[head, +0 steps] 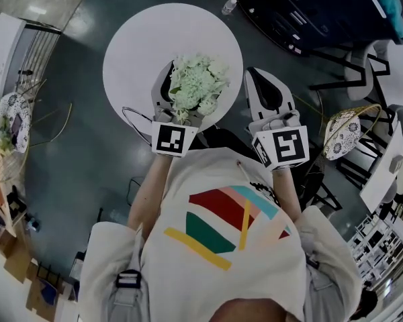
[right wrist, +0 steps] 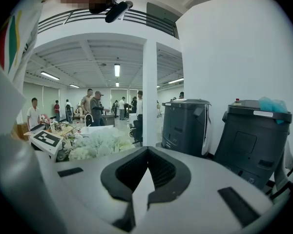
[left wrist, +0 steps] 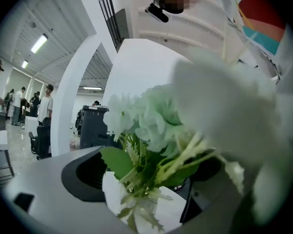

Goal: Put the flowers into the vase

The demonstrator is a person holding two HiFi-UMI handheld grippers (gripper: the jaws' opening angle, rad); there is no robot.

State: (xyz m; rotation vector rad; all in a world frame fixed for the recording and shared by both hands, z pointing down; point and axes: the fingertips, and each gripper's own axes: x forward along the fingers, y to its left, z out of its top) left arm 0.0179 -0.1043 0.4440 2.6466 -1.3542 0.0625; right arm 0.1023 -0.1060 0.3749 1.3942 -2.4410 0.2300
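Observation:
A bunch of pale green and white flowers (head: 198,82) hangs over the near edge of the round white table (head: 141,45). It sits between the wide-spread jaws of my left gripper (head: 190,76). In the left gripper view (left wrist: 151,179) the green stems (left wrist: 139,172) stand in the middle of the gap, with white table showing beside them, and blurred blooms fill the right side. My right gripper (head: 255,72) hovers to the right of the flowers, shut with nothing in it (right wrist: 145,155). The same flowers (right wrist: 100,143) show to its left. No vase shows in any view.
A small bottle (head: 229,6) lies on the dark floor beyond the table. Two black bins (right wrist: 185,126) (right wrist: 254,140) and a white column (right wrist: 150,96) stand ahead of the right gripper. A patterned chair (head: 342,133) is at the right. Several people stand far off.

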